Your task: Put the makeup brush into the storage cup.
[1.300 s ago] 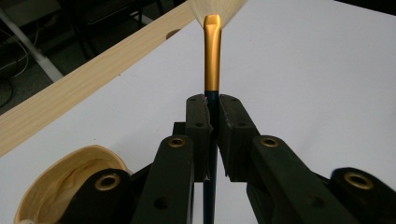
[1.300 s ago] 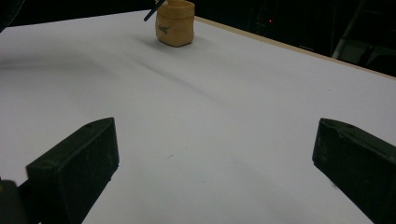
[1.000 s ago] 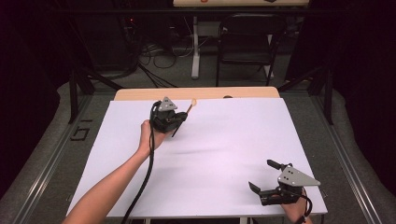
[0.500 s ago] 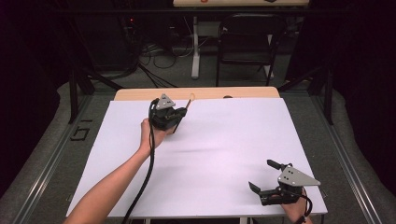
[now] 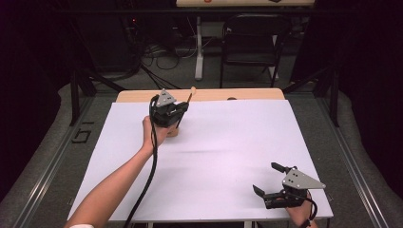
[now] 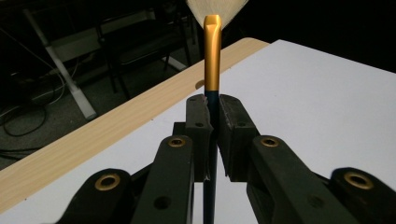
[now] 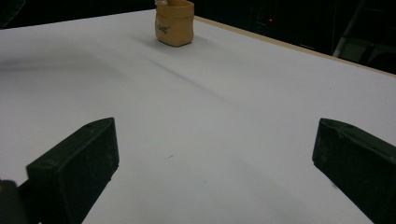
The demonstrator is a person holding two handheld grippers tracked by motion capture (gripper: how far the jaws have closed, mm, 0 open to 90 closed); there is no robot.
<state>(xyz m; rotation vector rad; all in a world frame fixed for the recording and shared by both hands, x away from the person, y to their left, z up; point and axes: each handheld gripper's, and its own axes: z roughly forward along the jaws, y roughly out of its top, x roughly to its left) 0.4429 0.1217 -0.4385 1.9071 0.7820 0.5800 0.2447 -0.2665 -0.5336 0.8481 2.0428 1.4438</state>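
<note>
Dark floor, loose cables and a chair point(image 5: 254, 40) fill the upper part of the high view, behind a wooden table point(image 5: 247, 94) covered by a white sheet point(image 5: 237, 137). Left of centre in that frame, the left gripper point(image 5: 177, 113) hangs above a small tan pot point(image 7: 174, 22), which in the right gripper view stands at the top centre of the sheet. Its jaws are clamped tight on a paintbrush point(image 6: 211, 79): in the left gripper view the dark handle runs up between the pads, the gold ferrule rises above them, and pale bristles fan out at the top edge.

At the lower right of the high view the right gripper point(image 5: 268, 183) rests low by the near corner of the sheet, jaws spread wide with nothing between them.

By the look of it, the brush is light, thin and stiff, with a smooth rounded handle that could twist or slide in flat pads. Holding the handle just below the ferrule, as now, seems sound, while the bristles are soft and best left alone. Small and light, the pot may tip if the brush knocks its rim.
</note>
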